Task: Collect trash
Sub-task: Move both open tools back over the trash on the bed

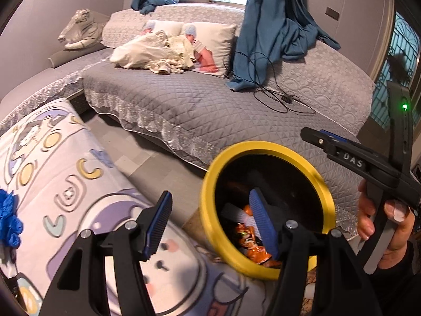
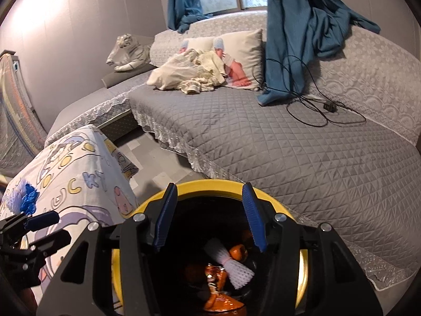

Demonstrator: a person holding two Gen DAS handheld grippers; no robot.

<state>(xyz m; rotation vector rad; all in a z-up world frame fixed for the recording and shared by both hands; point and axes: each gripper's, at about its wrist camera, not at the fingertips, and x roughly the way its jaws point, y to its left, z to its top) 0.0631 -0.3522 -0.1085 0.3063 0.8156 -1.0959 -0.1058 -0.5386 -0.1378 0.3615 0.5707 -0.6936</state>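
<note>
Now both hand-held grippers hang empty at the yellow-rimmed trash bin.

Left hand-held gripper stands wide apart, one blue pad over the cartoon-print cloth, the other over the bin's mouth. Right hand-held gripper is parted directly above the opening, nothing between its pads. Inside the bin lie orange wrappers and a white foam-net sleeve. A crumpled blue glove rests on the cloth, well apart from the bin. Behind spreads a grey quilted sofa.
</note>
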